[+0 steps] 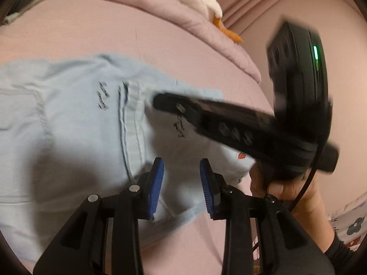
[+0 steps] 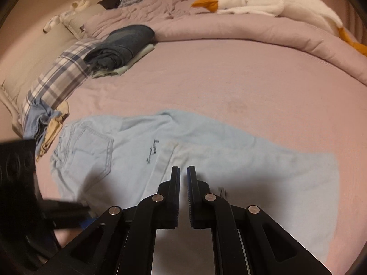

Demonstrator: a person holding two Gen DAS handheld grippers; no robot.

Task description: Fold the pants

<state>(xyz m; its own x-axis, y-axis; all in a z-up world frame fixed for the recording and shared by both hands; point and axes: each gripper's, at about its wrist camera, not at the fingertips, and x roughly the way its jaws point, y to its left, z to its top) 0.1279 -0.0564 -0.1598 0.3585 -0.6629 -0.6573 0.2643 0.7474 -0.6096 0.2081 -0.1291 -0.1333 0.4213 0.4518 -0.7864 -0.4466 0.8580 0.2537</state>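
Note:
Light blue pants (image 1: 75, 123) lie folded on the pink bed sheet (image 1: 137, 39); they also show in the right wrist view (image 2: 206, 151). My left gripper (image 1: 182, 167) is open just above the pants' near edge, holding nothing. My right gripper (image 2: 183, 171) has its blue pads almost together with a thin gap, and no cloth shows between them. In the left wrist view the right gripper (image 1: 160, 102) reaches in from the right over the pants, blurred by motion. The left gripper's black body (image 2: 20, 183) shows at the left edge of the right wrist view.
A folded dark garment stack (image 2: 123, 45) lies at the back left by a plaid pillow (image 2: 57, 78). A rolled pink quilt (image 2: 252, 29) carries a white goose plush (image 2: 263, 2). Crumpled blue and tan clothes (image 2: 48, 123) lie left of the pants.

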